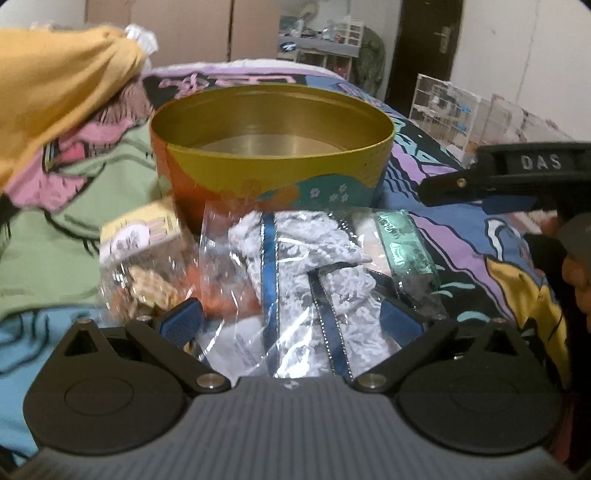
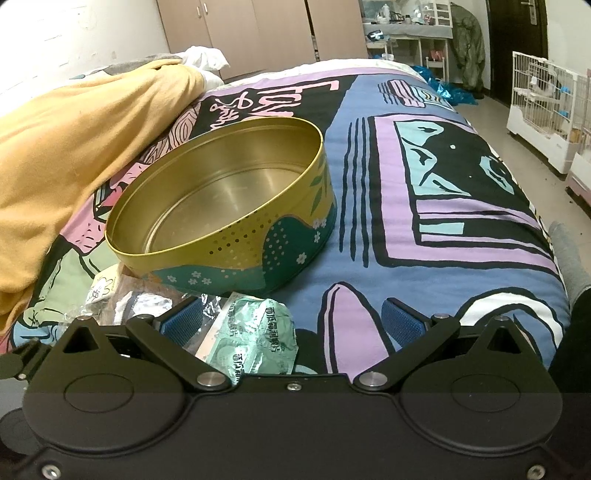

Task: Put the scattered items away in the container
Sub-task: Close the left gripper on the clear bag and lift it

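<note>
Underneath, a patterned bedspread (image 2: 424,229) (wardrobe (image 2: 258,33) behind).

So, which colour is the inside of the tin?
Plain gold; the tin shows it best in the right wrist view.

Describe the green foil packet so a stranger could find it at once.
Start at the round gold tin on the patterned bedspread. Among the clutter at its base lies the green foil packet, the only crinkled mint-green item, beside a clear bag of lace trim.
</note>
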Demonstrator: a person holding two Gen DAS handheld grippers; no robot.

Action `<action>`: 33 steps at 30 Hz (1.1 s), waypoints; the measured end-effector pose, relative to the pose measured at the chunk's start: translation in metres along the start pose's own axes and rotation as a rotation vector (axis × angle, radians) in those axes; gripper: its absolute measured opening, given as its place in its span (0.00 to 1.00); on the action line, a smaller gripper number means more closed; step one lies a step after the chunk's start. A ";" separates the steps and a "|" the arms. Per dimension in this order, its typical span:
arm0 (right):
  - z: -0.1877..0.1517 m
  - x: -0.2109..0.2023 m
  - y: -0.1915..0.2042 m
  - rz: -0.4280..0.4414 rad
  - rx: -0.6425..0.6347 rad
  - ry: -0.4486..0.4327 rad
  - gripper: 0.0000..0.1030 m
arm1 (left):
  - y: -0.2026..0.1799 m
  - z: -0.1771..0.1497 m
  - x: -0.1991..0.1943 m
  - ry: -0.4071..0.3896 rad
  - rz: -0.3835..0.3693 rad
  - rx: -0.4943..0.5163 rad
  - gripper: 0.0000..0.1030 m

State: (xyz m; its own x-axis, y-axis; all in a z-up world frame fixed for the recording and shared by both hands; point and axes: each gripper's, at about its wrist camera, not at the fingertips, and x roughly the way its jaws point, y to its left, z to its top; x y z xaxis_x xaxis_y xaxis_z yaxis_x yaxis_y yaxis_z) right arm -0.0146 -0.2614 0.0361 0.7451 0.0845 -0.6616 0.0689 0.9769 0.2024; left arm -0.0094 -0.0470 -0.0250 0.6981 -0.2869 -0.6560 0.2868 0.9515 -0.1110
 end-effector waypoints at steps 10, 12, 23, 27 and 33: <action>0.000 0.000 -0.001 -0.007 0.011 -0.007 1.00 | 0.005 0.000 0.005 0.016 -0.021 -0.016 1.00; 0.000 0.000 -0.002 -0.006 0.012 -0.008 1.00 | 0.004 0.000 0.005 0.013 -0.017 -0.011 0.99; 0.001 -0.001 -0.005 -0.013 0.021 -0.014 1.00 | -0.007 0.001 -0.016 -0.044 -0.082 0.065 0.21; 0.002 -0.002 -0.006 -0.011 0.027 -0.019 1.00 | -0.011 0.001 -0.025 -0.065 -0.090 0.084 0.14; 0.003 -0.003 -0.008 -0.008 0.039 -0.021 1.00 | 0.003 0.008 -0.046 -0.107 -0.092 0.005 0.11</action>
State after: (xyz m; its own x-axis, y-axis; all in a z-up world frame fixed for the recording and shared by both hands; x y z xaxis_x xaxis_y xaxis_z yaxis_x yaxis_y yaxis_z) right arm -0.0154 -0.2697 0.0382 0.7579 0.0726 -0.6483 0.1002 0.9690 0.2257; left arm -0.0350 -0.0323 0.0110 0.7347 -0.3831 -0.5598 0.3557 0.9203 -0.1629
